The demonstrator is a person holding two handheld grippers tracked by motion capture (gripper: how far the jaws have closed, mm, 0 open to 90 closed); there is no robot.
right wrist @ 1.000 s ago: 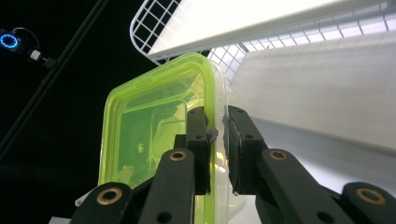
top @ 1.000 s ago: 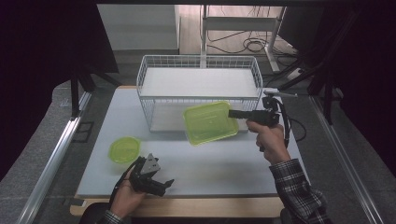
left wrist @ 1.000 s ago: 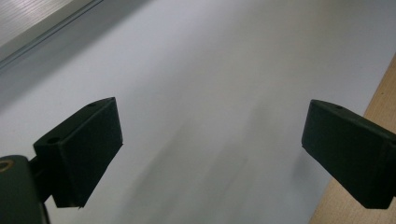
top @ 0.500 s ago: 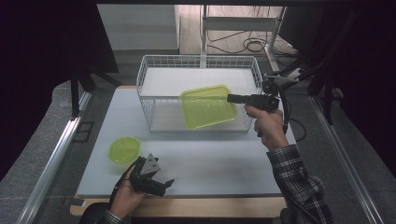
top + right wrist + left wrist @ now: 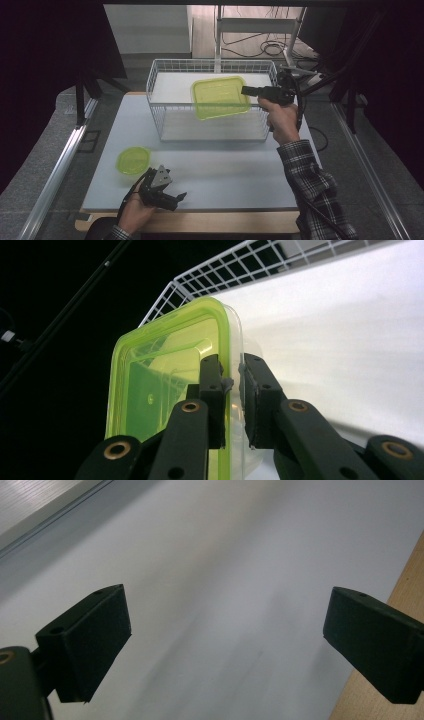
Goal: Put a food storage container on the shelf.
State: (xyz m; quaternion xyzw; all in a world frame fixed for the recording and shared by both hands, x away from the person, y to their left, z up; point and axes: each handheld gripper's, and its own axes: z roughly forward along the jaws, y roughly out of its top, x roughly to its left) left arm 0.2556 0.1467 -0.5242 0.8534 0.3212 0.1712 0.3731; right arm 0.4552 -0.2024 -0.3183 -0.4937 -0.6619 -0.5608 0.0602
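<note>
A square, green-lidded clear container (image 5: 220,96) hangs in the air over the white wire basket (image 5: 165,106). My right gripper (image 5: 248,91) is shut on its right edge and holds it nearly flat. In the right gripper view the two black jaws clamp the container's rim (image 5: 231,385), with the green lid (image 5: 150,385) to the left. A small round green-lidded container (image 5: 133,159) sits on the table at the front left. Just right of it, my left gripper (image 5: 178,199) rests low near the table's front edge. Its jaws stand wide open over bare white table (image 5: 220,605).
The basket stands at the back centre of the white table top (image 5: 240,165). A wooden edge (image 5: 210,220) runs along the table's front. A metal rail (image 5: 55,170) lies to the left. Cables and stands crowd the floor behind the basket.
My right gripper has lifted the square container up and toward the back, from in front of the basket to above it. The left gripper has stayed still.
</note>
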